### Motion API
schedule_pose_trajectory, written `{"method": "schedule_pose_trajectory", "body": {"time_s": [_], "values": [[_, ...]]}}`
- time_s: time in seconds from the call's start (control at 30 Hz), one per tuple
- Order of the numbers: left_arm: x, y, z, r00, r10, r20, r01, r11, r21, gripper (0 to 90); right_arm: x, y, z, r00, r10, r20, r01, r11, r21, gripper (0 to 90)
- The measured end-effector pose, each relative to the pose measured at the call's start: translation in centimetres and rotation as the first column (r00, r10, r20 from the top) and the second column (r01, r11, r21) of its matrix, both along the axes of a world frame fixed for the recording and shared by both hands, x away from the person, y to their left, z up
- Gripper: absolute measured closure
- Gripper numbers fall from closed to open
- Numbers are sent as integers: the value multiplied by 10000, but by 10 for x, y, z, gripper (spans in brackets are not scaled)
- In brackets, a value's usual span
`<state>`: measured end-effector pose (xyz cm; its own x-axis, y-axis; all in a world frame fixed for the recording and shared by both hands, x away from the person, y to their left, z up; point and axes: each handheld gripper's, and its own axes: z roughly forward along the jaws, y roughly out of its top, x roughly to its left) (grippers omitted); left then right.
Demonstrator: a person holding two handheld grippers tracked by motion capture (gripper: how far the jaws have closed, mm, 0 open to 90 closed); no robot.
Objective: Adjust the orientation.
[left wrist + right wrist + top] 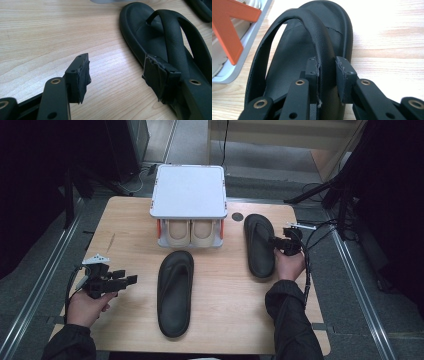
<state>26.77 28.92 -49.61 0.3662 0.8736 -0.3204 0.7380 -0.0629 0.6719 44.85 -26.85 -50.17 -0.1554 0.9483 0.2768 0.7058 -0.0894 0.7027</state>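
Pinching the strap of the right-hand flip-flop (322, 50), the right gripper (327, 72) has its two jaws set on either side of that arched band, the left pad pressed on it and the right one close against it, though whether that pad truly bears on the strap I cannot tell for sure. This sandal (260, 245) lies at the right side of the table (125, 220), its long axis running near to far, toe end toward the white shoe rack (189, 190), and the right hand (289, 265) comes at it from its right edge. So a lift would go straight up by the strap, with the sole likely to hang and swing beneath.

The left gripper (122, 279) hovers at the near left, jaws spread with nothing between them, pointing rightward at the second flip-flop (175, 292), which lies in the middle of the table, also lengthwise near to far. In the left gripper view its strap (175, 42) sits just beyond the right jaw, so that hand is the nearer one for it
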Motion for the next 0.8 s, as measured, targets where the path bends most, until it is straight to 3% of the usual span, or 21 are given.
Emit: {"method": "schedule_pose_trajectory", "body": {"time_s": [0.8], "values": [[7, -4, 1, 9998, -210, -40, 210, 9998, -30, 378, -10, 11, 8, 9974, 657, -287, -661, 9977, -143, 745]]}}
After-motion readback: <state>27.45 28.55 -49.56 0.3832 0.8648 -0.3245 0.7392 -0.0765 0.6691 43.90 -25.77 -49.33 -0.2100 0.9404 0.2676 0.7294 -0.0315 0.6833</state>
